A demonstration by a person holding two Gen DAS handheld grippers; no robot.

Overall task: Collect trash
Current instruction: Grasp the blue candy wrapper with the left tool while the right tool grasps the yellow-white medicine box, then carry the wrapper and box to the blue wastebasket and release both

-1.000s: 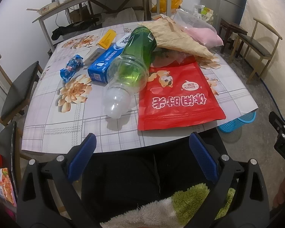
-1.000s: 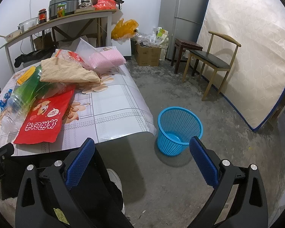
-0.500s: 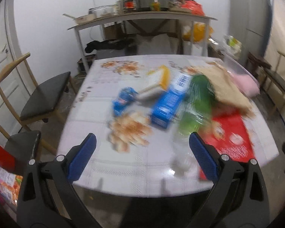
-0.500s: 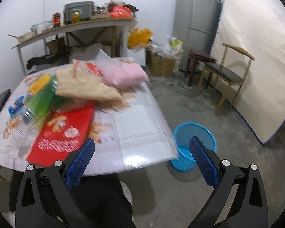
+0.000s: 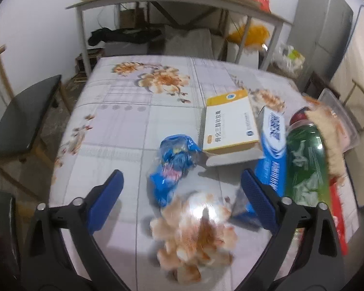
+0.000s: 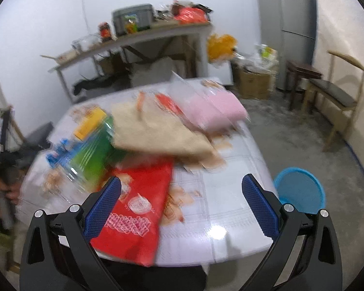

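left gripper (image 5: pixel 180 195) hangs spread wide over the table (image 5: pixel 123 131), blue wrapper (image 5: pixel 173 165) lying just ahead between its fingers (nothing gripped). right gripper (image 6: pixel 180 202) gapes empty above the red bag (image 6: pixel 136 208); bin (image 6: pixel 301 190) beside the table.

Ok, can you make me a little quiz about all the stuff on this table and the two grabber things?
1. True or false: the left hand-held gripper is open and holds nothing.
2. Which thing lies nearest in front of the left hand-held gripper: A) the crumpled blue wrapper, B) the green bottle, C) the yellow box?
3. Fill the gap: the blue basket stands on the ____ beside the table.

Key: 1 true. 2 A. 3 floor. The right hand-held gripper is open too, above the red bag.
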